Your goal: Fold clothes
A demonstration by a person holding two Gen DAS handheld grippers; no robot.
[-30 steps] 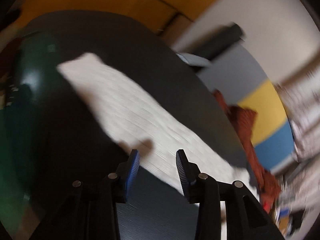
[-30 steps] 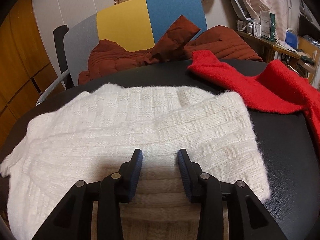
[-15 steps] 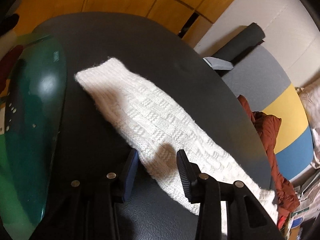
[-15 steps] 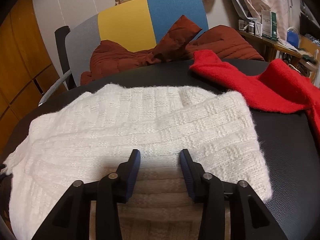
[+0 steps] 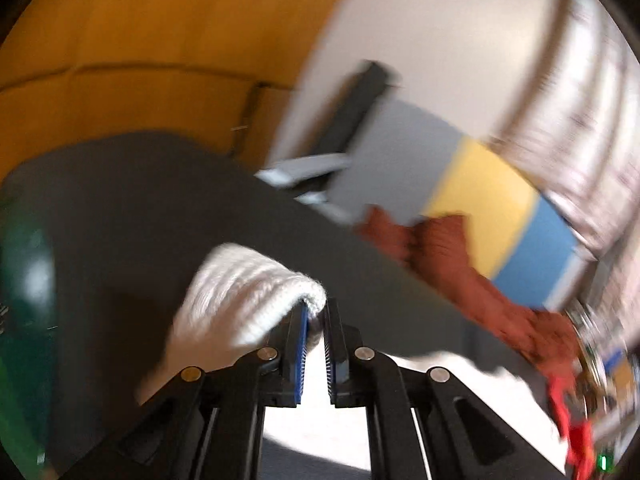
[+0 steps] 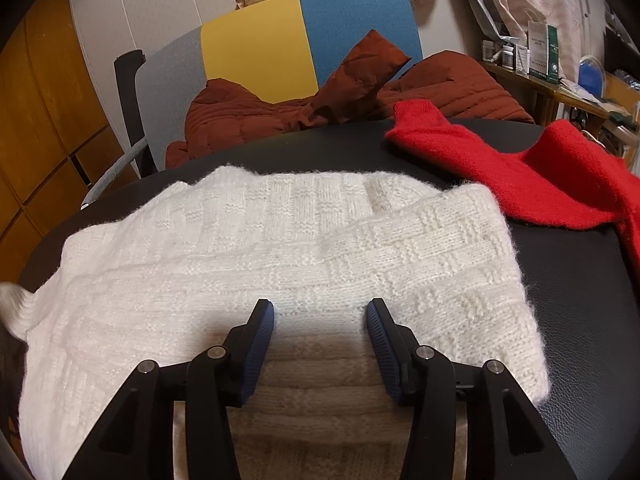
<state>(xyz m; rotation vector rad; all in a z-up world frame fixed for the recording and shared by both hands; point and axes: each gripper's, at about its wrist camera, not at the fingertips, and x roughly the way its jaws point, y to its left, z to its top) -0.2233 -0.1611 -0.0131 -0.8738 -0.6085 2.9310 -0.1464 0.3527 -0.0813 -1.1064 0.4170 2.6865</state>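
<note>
Dark and round, the table [image 6: 592,320] is spread with a white knitted sweater [image 6: 280,248].

At the left gripper [image 5: 316,320] the jaws are pressed together on the white sleeve [image 5: 244,300], which is lifted off the table and bulges up toward 10 o'clock. It seems to be held so it can be folded in over the body. This view is blurred.

The right gripper [image 6: 320,316] has its jaws apart, and they have just been opening. Nothing is pinched; the sweater only lies under them, perhaps let go after being smoothed.

At 2 o'clock a red sweater [image 6: 540,176] is waiting. At 12 o'clock a chair [image 6: 304,40] is piled with a brown jacket [image 6: 280,112].
</note>
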